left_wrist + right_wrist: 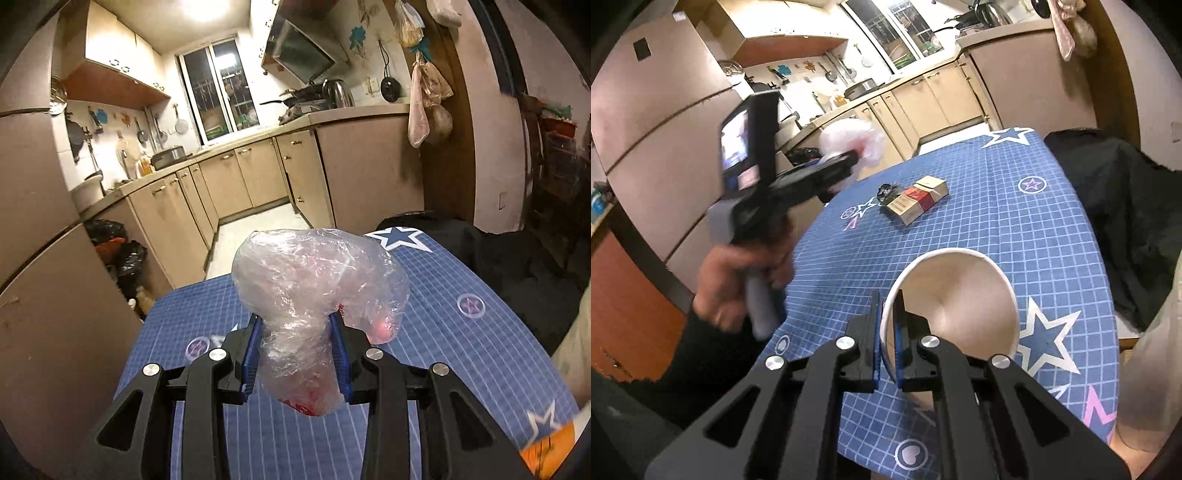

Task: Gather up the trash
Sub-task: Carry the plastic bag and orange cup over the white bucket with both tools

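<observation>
Across the blue star-patterned tablecloth [1015, 229] the collecting is well under way, and both tongs are loaded. Past the table's left edge, down on the floor beside the cabinets, black rubbish bags [122, 251] sit in a heap; I judge that is where the load is bound, though no open bin shows.

On the right, the paper cup [964, 295] lies tipped with its mouth towards the camera, and the right gripper [886, 347] is clamped narrow on its rim, one pad inside and one outside. That thin wall could buckle or slip, so I would carry it level and avoid swinging.

Up off the table, the left gripper [297, 345] squeezes a crumpled clear plastic bag [317, 280] at its waist, jaws part closed around it, something red showing inside. The bulk hangs loose above the pads; a steady grip matters.

Left behind near mid-table are a cigarette pack [918, 199] and, touching it, a small black scrap [886, 192].
</observation>
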`<state>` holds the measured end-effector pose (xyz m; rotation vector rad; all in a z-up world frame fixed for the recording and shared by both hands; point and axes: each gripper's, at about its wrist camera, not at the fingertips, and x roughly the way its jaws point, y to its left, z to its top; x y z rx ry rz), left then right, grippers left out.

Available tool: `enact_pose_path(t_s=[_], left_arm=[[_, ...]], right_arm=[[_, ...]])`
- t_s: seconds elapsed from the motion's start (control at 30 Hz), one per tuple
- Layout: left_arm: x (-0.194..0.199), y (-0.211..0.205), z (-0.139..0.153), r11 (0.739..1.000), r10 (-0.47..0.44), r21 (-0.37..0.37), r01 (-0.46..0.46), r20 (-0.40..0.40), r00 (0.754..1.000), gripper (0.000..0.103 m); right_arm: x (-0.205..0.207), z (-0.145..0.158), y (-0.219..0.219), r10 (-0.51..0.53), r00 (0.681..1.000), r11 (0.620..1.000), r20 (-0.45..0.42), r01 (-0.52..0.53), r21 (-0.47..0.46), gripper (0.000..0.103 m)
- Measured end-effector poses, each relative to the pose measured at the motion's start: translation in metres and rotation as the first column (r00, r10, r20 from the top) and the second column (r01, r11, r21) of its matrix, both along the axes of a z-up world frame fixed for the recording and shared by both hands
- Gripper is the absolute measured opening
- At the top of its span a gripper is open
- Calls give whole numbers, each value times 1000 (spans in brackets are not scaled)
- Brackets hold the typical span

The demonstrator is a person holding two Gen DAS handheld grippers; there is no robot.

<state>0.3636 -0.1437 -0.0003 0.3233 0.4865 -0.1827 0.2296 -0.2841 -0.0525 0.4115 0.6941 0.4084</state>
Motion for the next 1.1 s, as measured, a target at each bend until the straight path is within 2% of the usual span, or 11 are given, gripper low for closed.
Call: enact_pose_path(t_s=[0.17,0.3,0.47,0.6,0.8,0.93,1.1], left_arm=[[-37,1,3,1000,-5,-4,5,33,999,36],[-56,-7,12,1000,-22,-5,23,67,998,36],[-80,-28,25,997,-81,-11,82,96,992,36],[-97,-63,35,986,-167,-4,169,113,979,36],[-132,-136,43,945,-324,-2,327,126,938,36],[-156,-184,44,906,-419,-1,422,123,900,36],[-182,-239,44,857,-512,8,515,116,851,36]], right_arm=[[-10,13,11,-29,999,997,38,32,-76,4],[-20,31,1,-65,994,992,89,74,-98,4],[-45,60,-27,-149,974,974,172,175,-147,4],[-74,80,-61,-237,944,937,229,284,-202,4],[-120,97,-127,-389,880,845,271,458,-276,4],[-147,102,-163,-465,838,774,285,541,-328,4],[-165,103,-192,-517,801,723,301,598,-346,4]])
